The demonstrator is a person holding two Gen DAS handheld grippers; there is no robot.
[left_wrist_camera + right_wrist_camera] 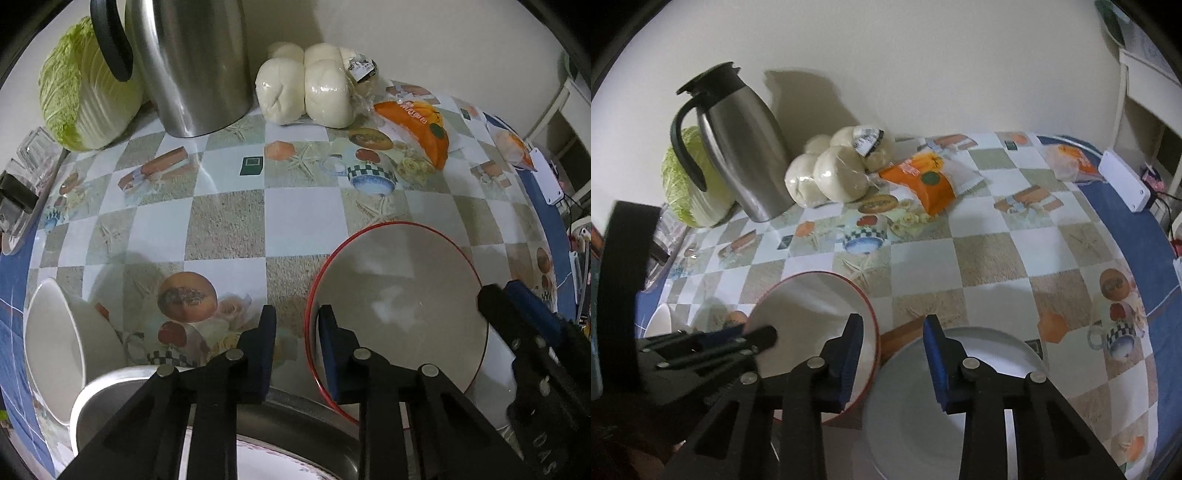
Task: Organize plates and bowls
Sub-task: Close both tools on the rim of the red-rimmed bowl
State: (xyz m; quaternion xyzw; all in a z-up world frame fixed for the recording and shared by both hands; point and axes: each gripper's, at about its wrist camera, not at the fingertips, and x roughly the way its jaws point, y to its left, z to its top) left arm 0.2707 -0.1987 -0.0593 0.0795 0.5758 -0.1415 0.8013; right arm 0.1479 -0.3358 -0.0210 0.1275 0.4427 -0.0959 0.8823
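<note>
Left gripper (297,328): jaws standing narrowly apart astride the left rim of the red-rimmed white bowl (399,295); contact unclear.
Right gripper (893,343): jaws partly open, straddling the bowl's right rim.
Bowl: tilting above the checkered worktop (229,221).

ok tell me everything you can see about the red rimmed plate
The red rimmed plate is round, glossy off-white, ceramic-looking, with a thin red line around its edge. It is tilted up on edge, its face toward the cameras, and its lower part overlaps a plain white plate beside it. The left gripper straddles its left rim, one finger in front, one behind; the right gripper straddles the opposite rim. Whether the pads actually press on it is unclear.
</note>
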